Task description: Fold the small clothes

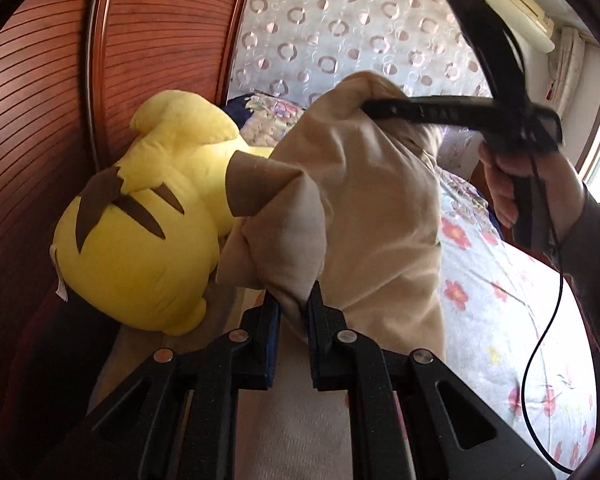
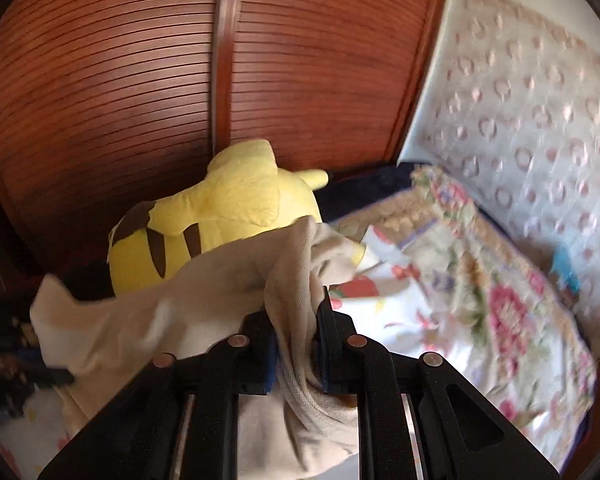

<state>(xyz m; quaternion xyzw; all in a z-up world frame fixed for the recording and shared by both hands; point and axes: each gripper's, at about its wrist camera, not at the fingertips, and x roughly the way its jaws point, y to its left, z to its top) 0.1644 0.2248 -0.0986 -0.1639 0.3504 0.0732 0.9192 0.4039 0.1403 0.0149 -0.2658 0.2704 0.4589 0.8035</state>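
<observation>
Fingers (image 1: 324, 312) of the left gripper (image 1: 294, 316), two black bars at the bottom centre of its own view, pinch a bunched fold of one beige garment (image 1: 364, 208). In the upper right of that view the right gripper (image 1: 366, 107) bites the same cloth at its far top edge, held by one hand (image 1: 536, 188) in a dark sleeve (image 1: 596, 264). From the right wrist view, its two fingers (image 2: 332, 332) clamp a twisted rope of the beige cloth at bottom centre. The garment hangs stretched between both grippers above one bed (image 1: 508, 292) with a floral cover. One yellow plush toy (image 1: 140, 236) lies at left against the slatted wooden panel (image 1: 40, 120).
</observation>
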